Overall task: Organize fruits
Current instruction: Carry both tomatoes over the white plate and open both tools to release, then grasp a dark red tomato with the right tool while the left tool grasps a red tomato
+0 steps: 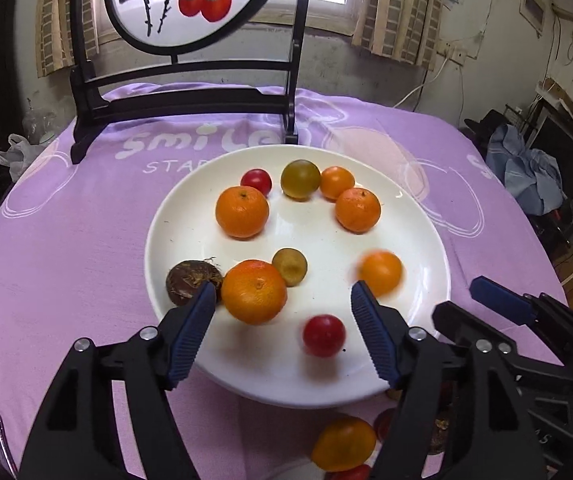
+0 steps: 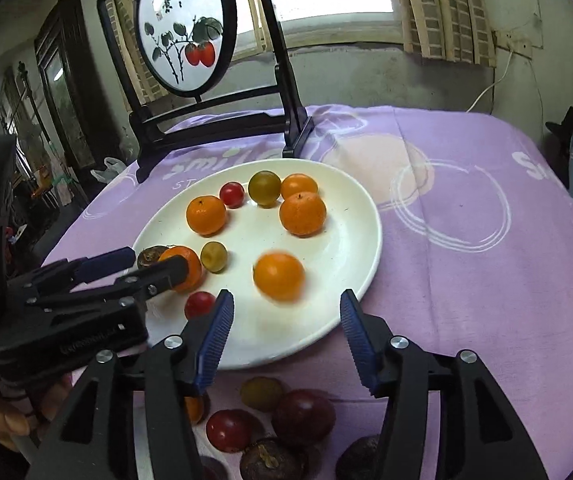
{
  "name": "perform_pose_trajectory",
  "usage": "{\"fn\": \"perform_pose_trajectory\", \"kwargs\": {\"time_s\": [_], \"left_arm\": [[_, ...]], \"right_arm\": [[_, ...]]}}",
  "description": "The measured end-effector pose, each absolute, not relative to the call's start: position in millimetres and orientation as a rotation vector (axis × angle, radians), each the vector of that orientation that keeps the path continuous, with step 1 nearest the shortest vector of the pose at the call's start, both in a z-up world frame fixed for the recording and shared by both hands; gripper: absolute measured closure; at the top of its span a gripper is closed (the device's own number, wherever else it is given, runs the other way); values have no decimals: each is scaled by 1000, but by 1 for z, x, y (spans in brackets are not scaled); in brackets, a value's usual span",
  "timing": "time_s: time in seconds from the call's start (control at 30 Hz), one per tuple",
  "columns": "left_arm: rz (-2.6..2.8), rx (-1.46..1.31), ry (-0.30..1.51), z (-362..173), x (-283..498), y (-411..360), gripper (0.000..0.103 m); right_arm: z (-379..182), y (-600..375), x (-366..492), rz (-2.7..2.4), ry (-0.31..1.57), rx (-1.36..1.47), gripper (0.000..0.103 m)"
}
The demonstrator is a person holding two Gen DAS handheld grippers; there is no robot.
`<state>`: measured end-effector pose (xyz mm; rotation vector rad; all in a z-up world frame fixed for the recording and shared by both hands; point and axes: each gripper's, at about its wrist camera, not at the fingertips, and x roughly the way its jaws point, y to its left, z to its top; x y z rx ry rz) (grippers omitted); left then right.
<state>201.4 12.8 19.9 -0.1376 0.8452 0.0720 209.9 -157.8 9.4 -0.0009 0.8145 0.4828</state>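
Observation:
A white plate (image 1: 406, 240) (image 2: 350, 216) on the purple cloth holds several fruits: mandarins (image 1: 242, 211), small red tomatoes (image 1: 323, 335), olive-green ones (image 1: 300, 179) and a brown water chestnut (image 1: 190, 280). A blurred orange fruit (image 1: 380, 273) (image 2: 279, 276) lies on the plate's near right part. My left gripper (image 1: 282, 300) is open and empty over the plate's near edge, beside a mandarin (image 1: 253, 297). My right gripper (image 2: 286, 308) is open and empty just behind the blurred orange fruit. The right gripper also shows in the left wrist view (image 1: 486, 296).
Loose fruits lie on the cloth in front of the plate: red tomatoes (image 2: 228, 429), a dark purple one (image 2: 303, 416), brown chestnuts (image 2: 272, 460) and an orange one (image 1: 344, 444). A black-framed round screen (image 1: 190, 96) stands behind the plate. Clutter lies past the table's right edge.

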Motion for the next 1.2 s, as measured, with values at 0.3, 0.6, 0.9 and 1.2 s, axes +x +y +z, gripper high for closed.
{"fn": "perform_pose_trajectory", "kwargs": {"time_s": [0.3, 0.6, 0.9, 1.2], "left_arm": [[53, -144, 822, 32, 151, 8, 27], [36, -122, 828, 27, 106, 0, 25], [39, -130, 865, 10, 85, 1, 24], [67, -169, 899, -7, 87, 18, 21]], "right_arm": [[24, -183, 164, 472, 779, -64, 45], [14, -210, 128, 427, 804, -83, 45], [5, -215, 97, 436, 817, -93, 45], [-19, -172, 69, 579, 896, -167, 45]]}}
